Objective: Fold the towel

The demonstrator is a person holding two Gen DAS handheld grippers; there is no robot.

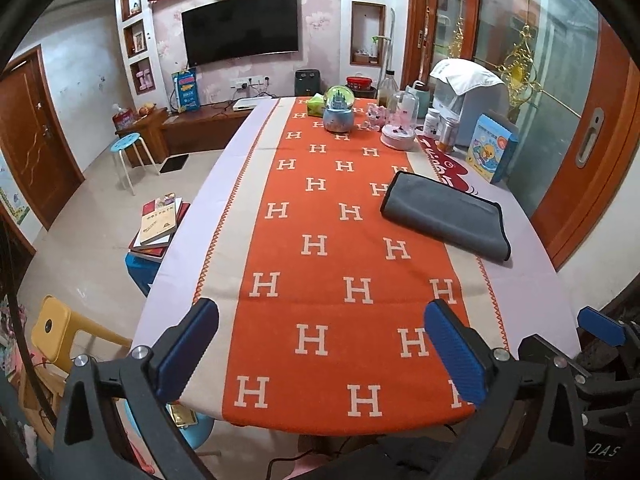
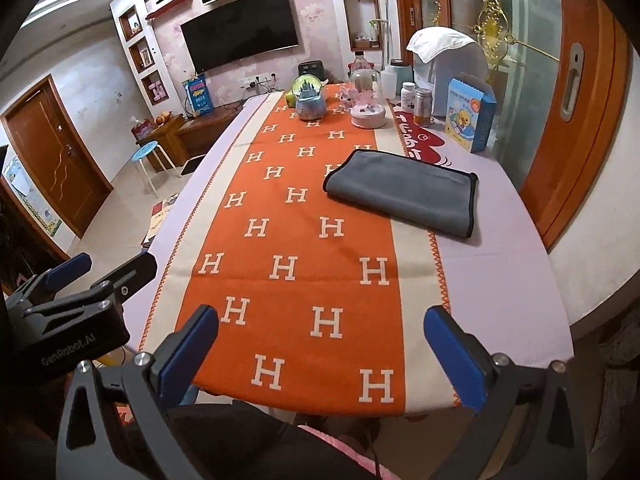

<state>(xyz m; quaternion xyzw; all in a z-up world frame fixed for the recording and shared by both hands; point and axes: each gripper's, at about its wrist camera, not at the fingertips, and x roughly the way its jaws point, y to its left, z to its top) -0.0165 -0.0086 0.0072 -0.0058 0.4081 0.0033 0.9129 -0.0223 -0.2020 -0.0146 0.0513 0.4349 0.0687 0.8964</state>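
A grey towel (image 1: 446, 216) with a dark hem lies folded into a flat rectangle on the right side of the table, partly on the orange H-patterned runner (image 1: 320, 248); it also shows in the right wrist view (image 2: 404, 196). My left gripper (image 1: 320, 344) is open and empty, held over the table's near edge, well short of the towel. My right gripper (image 2: 322, 350) is open and empty too, at the near edge. The right gripper shows at the left wrist view's right edge (image 1: 600, 320), and the left gripper at the right wrist view's left edge (image 2: 80, 276).
At the table's far end stand a snow globe (image 1: 339, 110), a glass dome on a pink base (image 1: 398, 124), bottles (image 1: 440, 128), a blue box (image 1: 492, 148) and a water dispenser (image 1: 468, 96). A glass sliding door (image 1: 560, 120) is right. Stools and books (image 1: 158, 224) are left.
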